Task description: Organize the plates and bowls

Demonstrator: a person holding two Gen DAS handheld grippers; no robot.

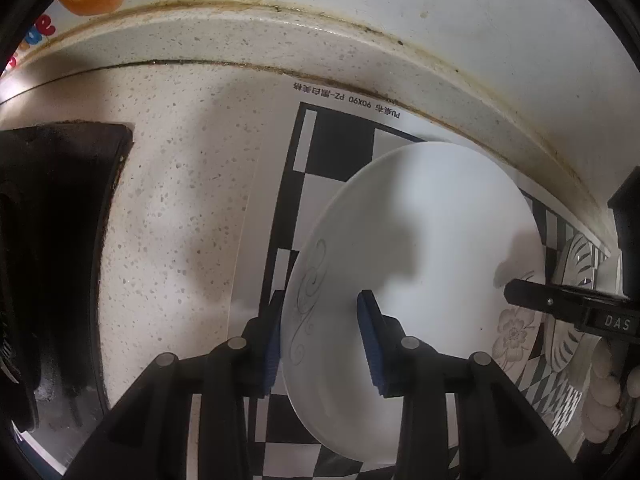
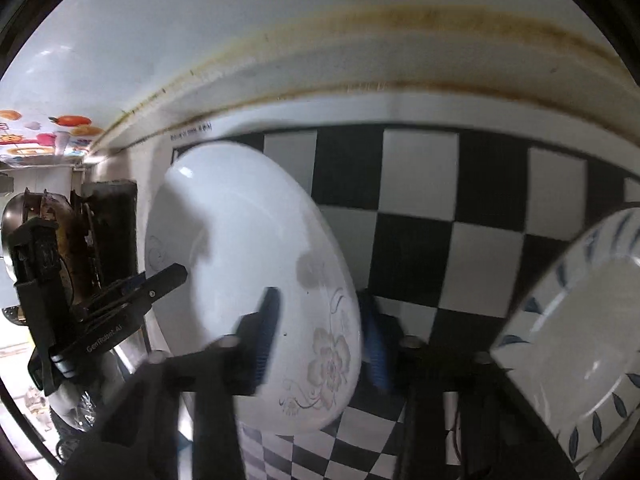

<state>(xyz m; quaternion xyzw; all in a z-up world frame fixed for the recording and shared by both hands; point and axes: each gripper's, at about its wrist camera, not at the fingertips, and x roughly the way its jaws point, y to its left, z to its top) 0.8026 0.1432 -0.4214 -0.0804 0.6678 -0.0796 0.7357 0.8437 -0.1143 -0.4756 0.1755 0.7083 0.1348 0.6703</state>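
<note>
A white plate [image 1: 424, 264] with grey swirls and a pale flower print is held between both grippers above the black-and-white checkered mat [image 1: 332, 144]. My left gripper [image 1: 320, 344] has its blue pads on either side of the plate's left rim. My right gripper [image 2: 320, 336] straddles the opposite rim by the flower; the plate [image 2: 248, 248] fills that view's left half. Each gripper shows in the other's view: the right one [image 1: 568, 304] at the right edge, the left one [image 2: 132, 296] at the left. The jaws stand wide, so contact is unclear.
A second plate with blue leaf marks [image 2: 580, 340] lies at the right; it also shows as a striped plate [image 1: 576, 280]. A black stove [image 1: 52, 264] sits left on the speckled counter [image 1: 180, 184]. The stained wall joint [image 1: 440, 60] runs behind.
</note>
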